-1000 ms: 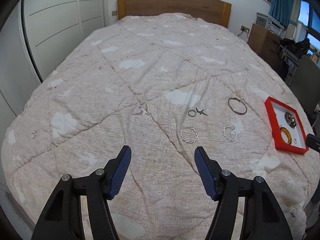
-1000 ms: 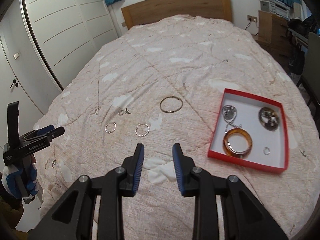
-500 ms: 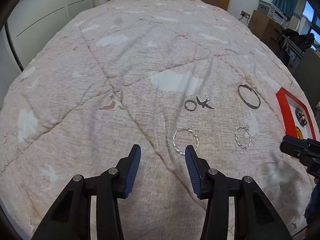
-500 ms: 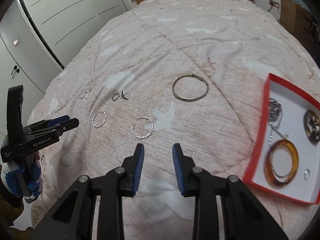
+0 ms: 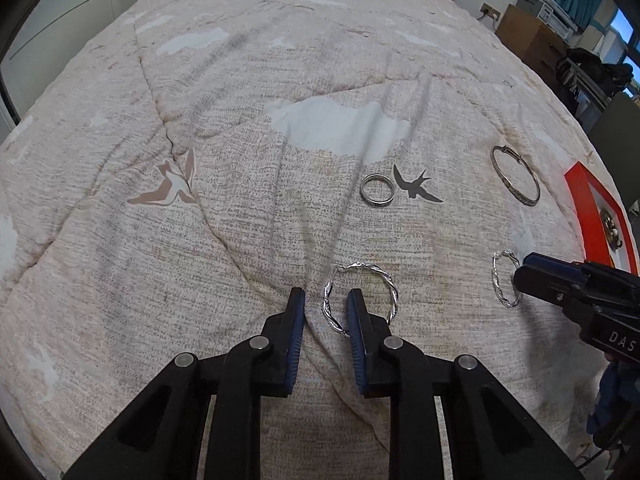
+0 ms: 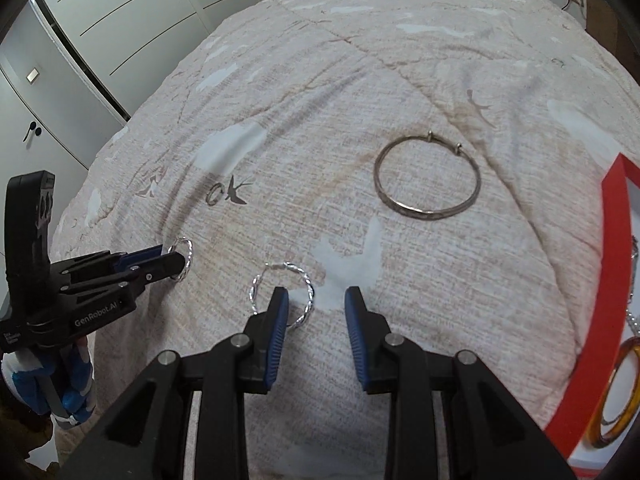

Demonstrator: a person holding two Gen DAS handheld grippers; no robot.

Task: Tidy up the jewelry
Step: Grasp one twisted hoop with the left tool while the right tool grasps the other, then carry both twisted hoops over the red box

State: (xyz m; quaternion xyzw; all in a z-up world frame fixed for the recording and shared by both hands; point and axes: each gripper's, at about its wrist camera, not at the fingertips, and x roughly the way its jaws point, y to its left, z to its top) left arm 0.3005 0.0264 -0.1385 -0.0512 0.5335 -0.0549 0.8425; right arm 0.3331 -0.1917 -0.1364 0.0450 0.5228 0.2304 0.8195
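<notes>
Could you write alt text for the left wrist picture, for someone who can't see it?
The left gripper, jaws just closing, straddles one side of a twisted silver hoop lying on a bed quilt. A small ring lies beyond.

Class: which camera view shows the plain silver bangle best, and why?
The right wrist view: the silver bangle lies whole, large and near centre on the quilt, its clasp knobs visible. The left wrist view shows the same bangle smaller and foreshortened toward the edge.
</notes>
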